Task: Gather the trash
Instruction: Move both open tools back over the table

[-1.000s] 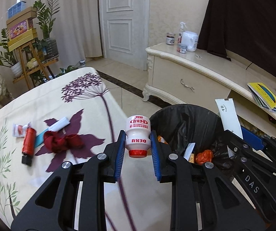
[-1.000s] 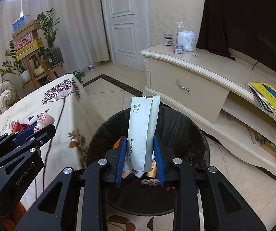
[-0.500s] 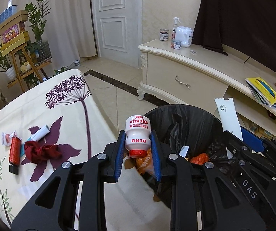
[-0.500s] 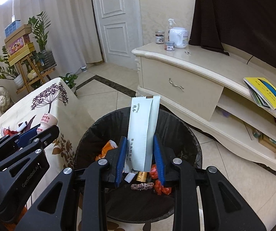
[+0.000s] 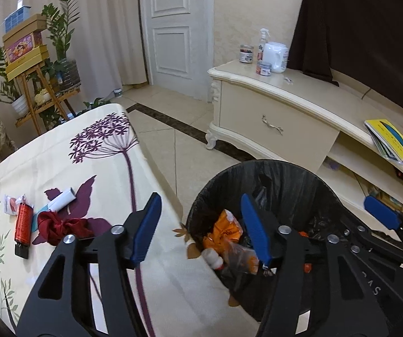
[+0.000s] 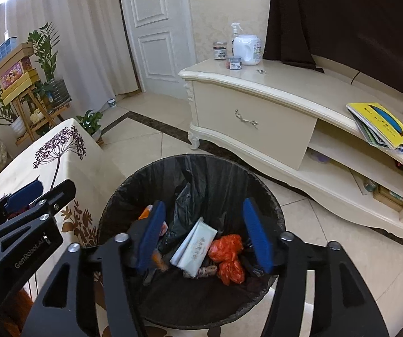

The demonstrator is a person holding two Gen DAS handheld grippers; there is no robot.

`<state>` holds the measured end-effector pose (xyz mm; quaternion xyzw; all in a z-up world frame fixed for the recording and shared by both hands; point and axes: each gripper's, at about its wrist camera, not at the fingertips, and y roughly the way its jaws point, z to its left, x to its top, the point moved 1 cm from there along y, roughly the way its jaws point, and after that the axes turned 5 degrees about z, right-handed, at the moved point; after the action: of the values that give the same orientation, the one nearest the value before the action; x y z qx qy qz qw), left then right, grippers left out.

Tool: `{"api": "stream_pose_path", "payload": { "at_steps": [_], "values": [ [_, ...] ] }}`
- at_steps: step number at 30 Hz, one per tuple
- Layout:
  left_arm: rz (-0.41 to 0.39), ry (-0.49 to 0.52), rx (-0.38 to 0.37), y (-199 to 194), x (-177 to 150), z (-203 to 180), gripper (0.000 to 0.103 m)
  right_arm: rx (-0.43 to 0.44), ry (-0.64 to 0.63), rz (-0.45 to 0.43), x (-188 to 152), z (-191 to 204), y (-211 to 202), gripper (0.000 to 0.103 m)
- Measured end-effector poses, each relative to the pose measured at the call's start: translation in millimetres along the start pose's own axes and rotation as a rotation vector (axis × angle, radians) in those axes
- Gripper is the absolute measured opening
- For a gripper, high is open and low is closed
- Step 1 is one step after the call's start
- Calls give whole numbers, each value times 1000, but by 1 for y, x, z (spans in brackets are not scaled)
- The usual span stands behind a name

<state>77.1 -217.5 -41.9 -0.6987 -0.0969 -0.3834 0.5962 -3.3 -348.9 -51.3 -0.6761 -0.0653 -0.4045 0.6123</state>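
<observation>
Black liner bin sits on the floor hard against the corner of the floral-clothed surface; both tools hang over its mouth. Left tool: jaws have just been opening and now stand spread with nothing between them. The small white bottle with the red cap, clamped there a second ago, lies inside the bin beside an orange wrapper. Right tool: jaws likewise have just been opening and stand empty. The long white paper sleeve it was holding upright has dropped and rests slanted on the rubbish, next to a knotted orange-red bag. Both drops landed within the rim; nothing seems to have spilled onto the tiles, as far as these views show. Judgement: this pair of items is done, and both tools are free for another pickup. Still lying on the surface in the left view: a red cylindrical item with a black end, a crumpled dark-red cloth, a small white tube, and a small packet at the far left, all clustered close together. Which of these count as trash I cannot say for certain; the cloth may not. Likely next step is a return to that cluster, well apart from the bin.
</observation>
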Motion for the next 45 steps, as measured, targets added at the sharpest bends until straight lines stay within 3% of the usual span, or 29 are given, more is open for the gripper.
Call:
{"api": "stream_pose_path", "payload": {
  "at_steps": [4, 9, 18, 35, 45],
  "values": [
    [-3, -23, 21, -3, -2, 13, 69, 5, 3, -4, 0, 5, -1, 67],
    [4, -55, 47, -8, -7, 35, 71, 23, -13, -13, 0, 19, -1, 73],
    [-20, -136, 137, -31, -20, 97, 78, 106, -98, -42, -1, 72, -7, 82],
    [-14, -285, 309, -66, -61, 220, 78, 279, -267, 15, -14, 197, -5, 82],
    [2, -362, 331, -72, -78, 257, 78, 309, -359, 42, -22, 247, 1, 82]
  ]
}}
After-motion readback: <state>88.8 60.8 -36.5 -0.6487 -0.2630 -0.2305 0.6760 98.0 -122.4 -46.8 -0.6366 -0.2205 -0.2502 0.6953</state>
